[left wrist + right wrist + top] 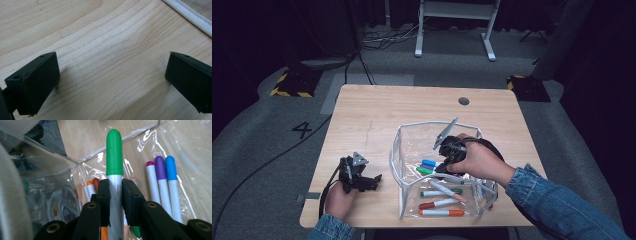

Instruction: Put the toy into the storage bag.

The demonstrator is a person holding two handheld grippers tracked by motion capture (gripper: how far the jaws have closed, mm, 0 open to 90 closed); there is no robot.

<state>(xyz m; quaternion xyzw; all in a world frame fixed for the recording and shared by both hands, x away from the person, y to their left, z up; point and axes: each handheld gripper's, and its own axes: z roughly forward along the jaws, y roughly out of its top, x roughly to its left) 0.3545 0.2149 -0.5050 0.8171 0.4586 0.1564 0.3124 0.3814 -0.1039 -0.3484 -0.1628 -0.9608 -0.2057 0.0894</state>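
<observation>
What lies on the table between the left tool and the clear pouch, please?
Only bare wood: in the high view, the table is bare between the left tool and the clear pouch. The left gripper view shows bare wood too.

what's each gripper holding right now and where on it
The right gripper clamps a green-capped marker by its white barrel, just below the cap. The left gripper is open over the table, holding nothing.

The table (377, 115) from 9 through 12 o'clock of the clear pouch (404, 150) is left unobstructed. Passage inside the pouch is restricted by its raised walls and loose markers (439, 202).
</observation>
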